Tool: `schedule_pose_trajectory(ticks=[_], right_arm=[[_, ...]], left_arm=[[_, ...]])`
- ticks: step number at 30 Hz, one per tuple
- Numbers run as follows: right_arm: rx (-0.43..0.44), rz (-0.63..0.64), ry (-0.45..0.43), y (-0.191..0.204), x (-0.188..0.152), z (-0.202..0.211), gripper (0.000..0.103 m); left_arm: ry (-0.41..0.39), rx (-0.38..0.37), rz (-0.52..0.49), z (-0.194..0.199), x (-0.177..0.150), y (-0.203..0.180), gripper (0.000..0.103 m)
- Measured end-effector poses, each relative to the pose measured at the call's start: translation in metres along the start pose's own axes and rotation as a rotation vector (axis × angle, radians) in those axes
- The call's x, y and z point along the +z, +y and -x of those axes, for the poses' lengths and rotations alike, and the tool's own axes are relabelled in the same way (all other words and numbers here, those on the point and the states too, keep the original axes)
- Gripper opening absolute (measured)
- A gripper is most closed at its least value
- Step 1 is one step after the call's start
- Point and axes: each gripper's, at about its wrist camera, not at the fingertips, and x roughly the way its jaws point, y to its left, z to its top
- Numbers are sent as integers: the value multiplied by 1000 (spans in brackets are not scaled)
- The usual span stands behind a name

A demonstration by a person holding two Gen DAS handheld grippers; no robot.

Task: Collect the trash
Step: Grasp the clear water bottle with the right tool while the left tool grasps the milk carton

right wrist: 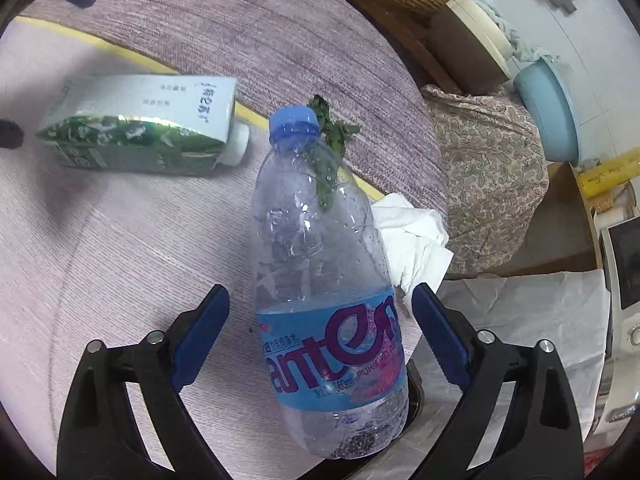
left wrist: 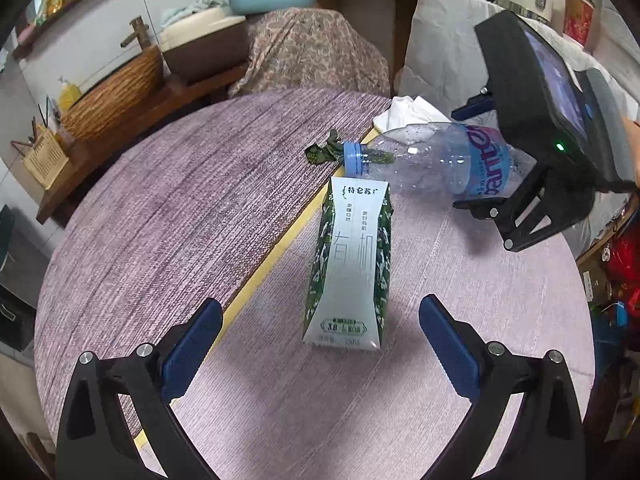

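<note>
Nearest the right wrist lens: blue pads of the right gripper [right wrist: 320, 316] spread wide to either side of the water bottle [right wrist: 320, 280], neither pad pressing on it, though whether the right-hand pad brushed the label could not be told. Lay on its side on the mauve surface [right wrist: 100, 260], blue cap pointing away, base close under the camera. Looked empty but for droplets, so judged very light, thin-walled, prone to crumple and to roll or squirt out of a hard pinch; best taken across the labelled belly, where paper gives some friction and the wall is widest. Left gripper [left wrist: 320, 340] likewise spread, nothing between the jaws but bare surface, with the milk carton [left wrist: 348, 264] lying flat just ahead of them. Carton judged light, stiffer than the bottle, flat-sided and easy to pinch across its narrow width. Shown only by the right view: the carton's white screw cap, the bottle's base and the full crumpled tissue [right wrist: 416, 236] beside it. Shown only by the left view: the right gripper from outside, straddling the bottle's base, and the leafy scrap [left wrist: 320, 152] lying clear beyond the bottle cap, rather than seen through plastic.
</note>
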Motion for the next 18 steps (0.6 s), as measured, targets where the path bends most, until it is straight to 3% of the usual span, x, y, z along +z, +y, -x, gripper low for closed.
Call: schedule_pose_trajectory(ticks=[4, 13, 18], right_arm=[[-45, 37, 31, 5, -3, -9, 73], [21, -55, -29, 1, -9, -4, 71], [41, -104, -92, 1, -18, 8, 71]], left_arm=[[30, -2, -23, -14, 9, -4, 98], [88, 8, -67, -41, 28, -19, 97], [105, 12, -74, -49, 30, -22, 80]])
